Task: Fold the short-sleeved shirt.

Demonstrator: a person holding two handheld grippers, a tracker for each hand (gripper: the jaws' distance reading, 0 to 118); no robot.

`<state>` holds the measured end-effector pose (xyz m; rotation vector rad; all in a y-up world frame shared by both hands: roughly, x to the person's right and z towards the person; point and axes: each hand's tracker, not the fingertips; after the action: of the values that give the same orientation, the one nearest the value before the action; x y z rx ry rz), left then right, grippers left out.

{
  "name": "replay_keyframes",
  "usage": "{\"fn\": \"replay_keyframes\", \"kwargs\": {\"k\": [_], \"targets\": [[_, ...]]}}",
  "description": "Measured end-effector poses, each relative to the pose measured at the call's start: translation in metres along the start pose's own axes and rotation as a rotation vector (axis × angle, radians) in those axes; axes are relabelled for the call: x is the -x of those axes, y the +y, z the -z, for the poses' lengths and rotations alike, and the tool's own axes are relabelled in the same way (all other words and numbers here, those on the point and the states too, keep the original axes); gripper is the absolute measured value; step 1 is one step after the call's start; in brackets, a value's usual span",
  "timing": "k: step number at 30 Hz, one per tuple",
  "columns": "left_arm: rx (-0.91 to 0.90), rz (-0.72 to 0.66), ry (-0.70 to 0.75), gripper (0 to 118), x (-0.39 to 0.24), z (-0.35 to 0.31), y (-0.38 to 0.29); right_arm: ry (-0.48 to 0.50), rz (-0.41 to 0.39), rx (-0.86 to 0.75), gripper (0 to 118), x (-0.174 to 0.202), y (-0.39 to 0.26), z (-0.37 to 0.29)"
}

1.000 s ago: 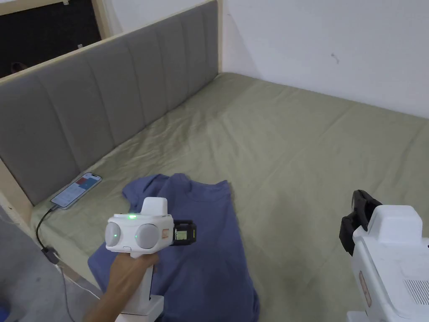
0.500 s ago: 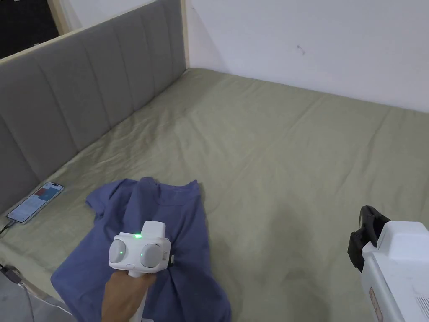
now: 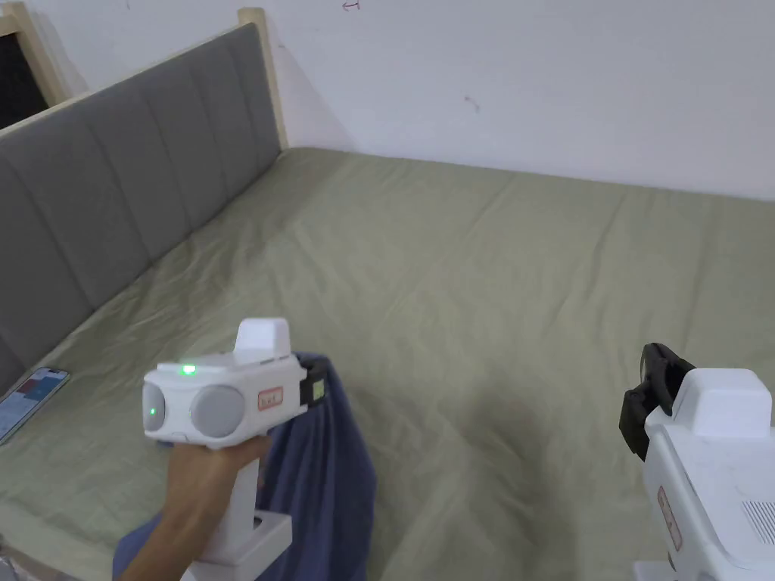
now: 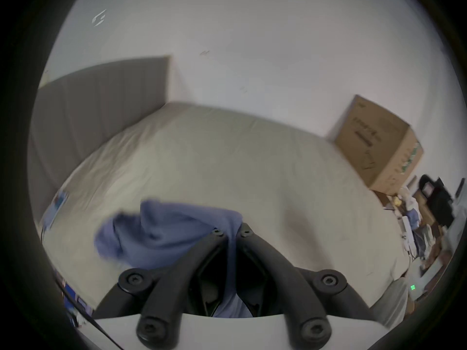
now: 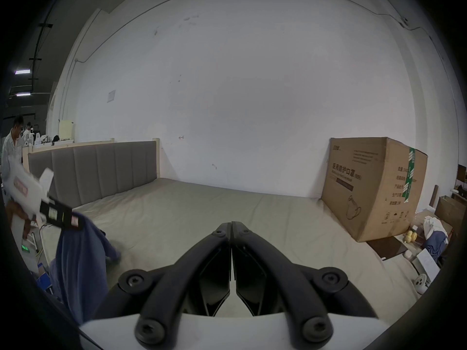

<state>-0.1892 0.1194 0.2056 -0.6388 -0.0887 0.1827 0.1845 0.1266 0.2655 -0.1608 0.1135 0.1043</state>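
The shirt's (image 3: 325, 469) lower part ran off the frame; the phone (image 3: 26, 397) was cut by the edge.

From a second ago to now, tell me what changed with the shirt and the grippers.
The left gripper dropped onto the blue short-sleeved shirt, clamped it and lifted it, so it now hangs instead of lying flat on the bed. The right gripper stayed empty, apart at the right.

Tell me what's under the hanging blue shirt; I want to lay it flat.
Under the shirt, pinched by the left gripper, lies the olive bed sheet. The shirt's lower part and the sheet below it are covered.
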Motion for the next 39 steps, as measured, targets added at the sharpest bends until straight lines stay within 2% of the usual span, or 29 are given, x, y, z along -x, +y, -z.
{"fn": "replay_keyframes", "kwargs": {"k": [7, 10, 16, 20, 24, 27, 30, 37, 38, 39], "targets": [[-0.131, 0.151, -0.244, 1, -0.115, -0.021, 0.068, -0.106, 0.006, -0.045, 0, -0.052, 0.006, -0.037], [-0.153, 0.259, -0.297, 1, -0.169, -0.020, 0.077, -0.159, 0.014, -0.059, 0, -0.077, 0.008, -0.053], [-0.116, 0.340, -0.441, 1, -0.256, -0.001, 0.064, -0.267, 0.010, -0.072, 0, -0.120, 0.007, -0.082], [-0.017, 0.391, -0.515, 1, -0.298, 0.023, 0.032, -0.315, 0.012, -0.059, 0, -0.142, 0.000, -0.095], [0.137, 0.431, -0.544, 1, -0.323, 0.057, -0.025, -0.345, 0.022, -0.037, 0, -0.156, -0.007, -0.101], [0.275, 0.449, -0.528, 1, -0.329, 0.081, -0.075, -0.353, 0.025, -0.019, 0, -0.160, -0.013, -0.102], [0.378, 0.530, -0.475, 1, -0.327, 0.098, -0.118, -0.353, 0.020, 0.000, 0, -0.161, -0.019, -0.102], [0.491, 0.653, -0.299, 2, -0.313, 0.136, -0.178, -0.347, 0.032, 0.034, 0, -0.158, -0.027, -0.101], [0.479, 0.650, -0.312, 2, -0.313, 0.136, -0.178, -0.345, 0.032, 0.036, 0, -0.157, -0.027, -0.101], [0.467, 0.627, -0.324, 11, -0.311, 0.132, -0.174, -0.344, 0.030, 0.036, 0, -0.157, -0.027, -0.102]]}}
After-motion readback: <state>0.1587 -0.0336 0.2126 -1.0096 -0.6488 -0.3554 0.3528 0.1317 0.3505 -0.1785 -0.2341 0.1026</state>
